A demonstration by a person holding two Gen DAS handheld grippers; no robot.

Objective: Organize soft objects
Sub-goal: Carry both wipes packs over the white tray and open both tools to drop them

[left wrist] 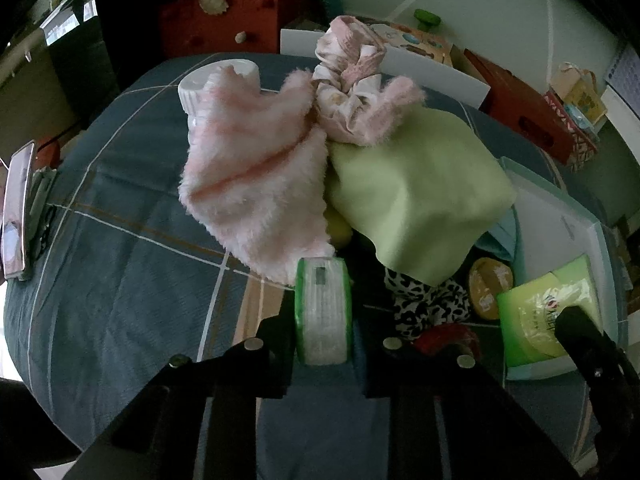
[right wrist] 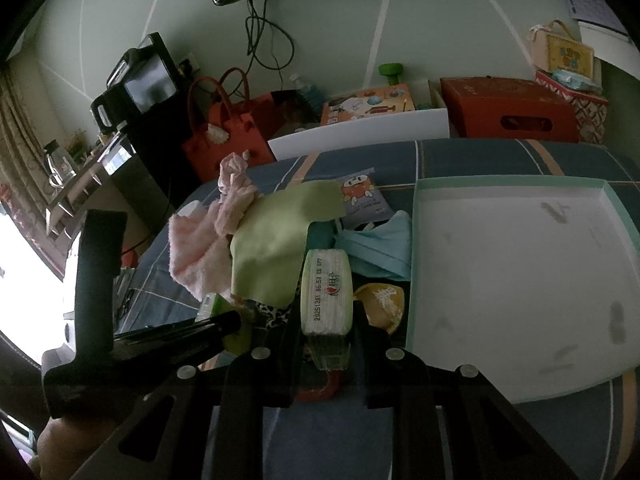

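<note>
Left gripper point(left wrist: 323, 354): jaws drawn in narrow, pads pressed on both sides of a green-edged tissue pack point(left wrist: 323, 312) that stands on edge between them.
Right gripper point(right wrist: 326, 354): jaws narrow, clamped on a pale green tissue pack point(right wrist: 327, 292) with a printed date line on its end; in the left wrist view this pack sits at the near right, over the tray corner.
Just beyond the left pack: a fluffy pink cloth point(left wrist: 256, 184) overhangs its far end, touching it.
Right of the left pack: a black-and-white spotted cloth point(left wrist: 430, 300), a red object point(left wrist: 444, 338) only partly seen, and a round yellow tin point(left wrist: 490, 286).
Middle of the heap: a light green cloth point(left wrist: 412, 196) lies over the spotted cloth and against the pink one; a light blue cloth point(right wrist: 380, 248) peeks out on its right.
Far part of the heap: a crumpled pink printed cloth point(left wrist: 350, 80) on top, a white ribbed bottle point(left wrist: 216, 80) lying at far left under the pink fluff.
Tray point(right wrist: 520, 280): white inside, teal rim, on the bed right of the heap.
Bed point(left wrist: 120, 260): blue plaid cover under everything.
Far background: red bag point(right wrist: 224, 136), red box point(right wrist: 508, 108).
</note>
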